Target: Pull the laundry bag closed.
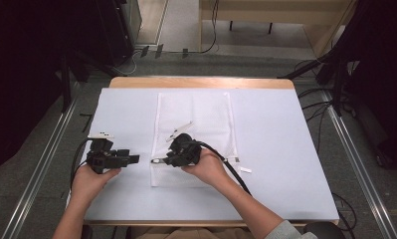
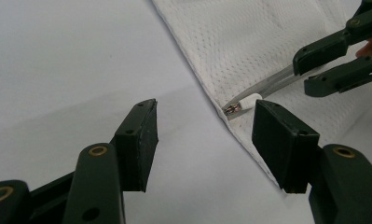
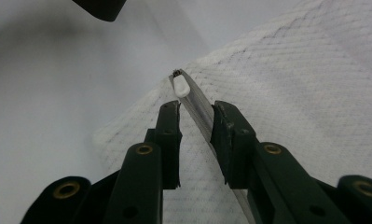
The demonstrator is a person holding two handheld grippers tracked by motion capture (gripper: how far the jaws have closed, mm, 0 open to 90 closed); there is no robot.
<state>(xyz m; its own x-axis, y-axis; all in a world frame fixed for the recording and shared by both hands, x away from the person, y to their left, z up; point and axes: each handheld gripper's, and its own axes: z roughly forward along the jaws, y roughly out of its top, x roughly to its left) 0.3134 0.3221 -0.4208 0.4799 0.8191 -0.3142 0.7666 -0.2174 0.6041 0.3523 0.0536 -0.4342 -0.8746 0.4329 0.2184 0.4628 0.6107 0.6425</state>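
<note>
While poised low in frame, right gripper (image 3: 196, 116) narrowly parted around zipper strip (image 3: 200, 109) of white mesh bag (image 1: 196, 119).
Left gripper (image 2: 202, 135) gaping wide, empty, beside bag's edge near white zipper pull (image 2: 246, 101), lower centre.

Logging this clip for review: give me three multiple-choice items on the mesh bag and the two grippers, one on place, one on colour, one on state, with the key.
1. Where does the mesh bag lie?
A. mid-table on the white cover
B. on the floor
C. hanging off the table's right edge

2. What colour is the zipper pull's tab?
A. red
B. white
C. blue

3. How does the left gripper stand?
A. shut on the bag
B. shut on nothing
C. open, jaws apart

Key: 1 A, the high view shows it flat at the centre. 2 B, it shows white ahead of the right gripper. 3 C, a wide gap with only table and bag edge behind it.
</note>
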